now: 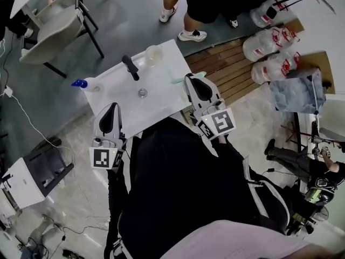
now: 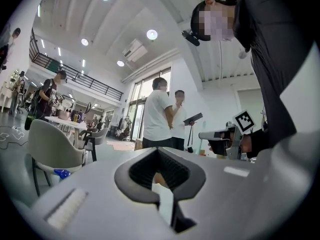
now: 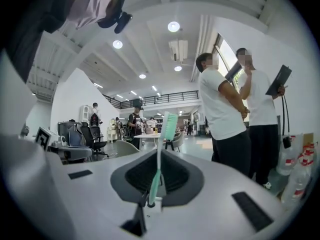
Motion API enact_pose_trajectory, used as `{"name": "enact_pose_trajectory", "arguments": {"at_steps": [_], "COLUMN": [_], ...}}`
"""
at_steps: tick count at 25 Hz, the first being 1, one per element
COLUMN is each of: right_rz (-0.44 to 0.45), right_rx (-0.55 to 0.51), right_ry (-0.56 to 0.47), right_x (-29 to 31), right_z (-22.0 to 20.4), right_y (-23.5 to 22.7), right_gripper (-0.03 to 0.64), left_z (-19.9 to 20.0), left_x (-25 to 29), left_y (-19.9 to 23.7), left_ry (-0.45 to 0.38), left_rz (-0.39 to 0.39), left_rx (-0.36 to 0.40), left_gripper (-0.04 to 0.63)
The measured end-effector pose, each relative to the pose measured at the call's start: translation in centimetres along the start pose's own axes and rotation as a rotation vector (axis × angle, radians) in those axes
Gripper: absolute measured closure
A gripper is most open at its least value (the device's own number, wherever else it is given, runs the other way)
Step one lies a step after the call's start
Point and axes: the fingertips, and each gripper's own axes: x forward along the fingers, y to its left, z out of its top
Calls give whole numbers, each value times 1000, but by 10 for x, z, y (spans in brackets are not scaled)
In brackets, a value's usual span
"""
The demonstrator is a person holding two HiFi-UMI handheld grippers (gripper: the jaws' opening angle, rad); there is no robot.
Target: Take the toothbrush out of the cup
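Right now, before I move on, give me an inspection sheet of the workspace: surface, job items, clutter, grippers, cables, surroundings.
Surface: small white table on a grey floor.
Job's things: toothbrush is out of the clear cup, which stands near the table's far edge.
Clutter: black brush-like object; blue-capped bottle at the left corner; small clear item, kind unclear.
Grippers: right gripper is shut on the toothbrush's handle; left gripper has its jaws together and holds nothing.
Cables: white cable runs across the floor on the left.
Surroundings: chair, water jugs, bystanders close by.
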Motion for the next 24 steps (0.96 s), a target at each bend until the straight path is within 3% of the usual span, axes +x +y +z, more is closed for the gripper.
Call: {"name": "enact_pose_trajectory", "arguments": {"at_steps": [24], "right_rz": [-4], "right_rx": [-42], "right_ry": [2], "right_x": [-23], "right_z": [-1], "right_y": [47], "right_gripper": [597], "left_z": [35], "left_x": [-48], "left_y": [-5], "left_ry": [-78], "left_rz": [11], "left_rx": [58], "left_gripper": [592]}}
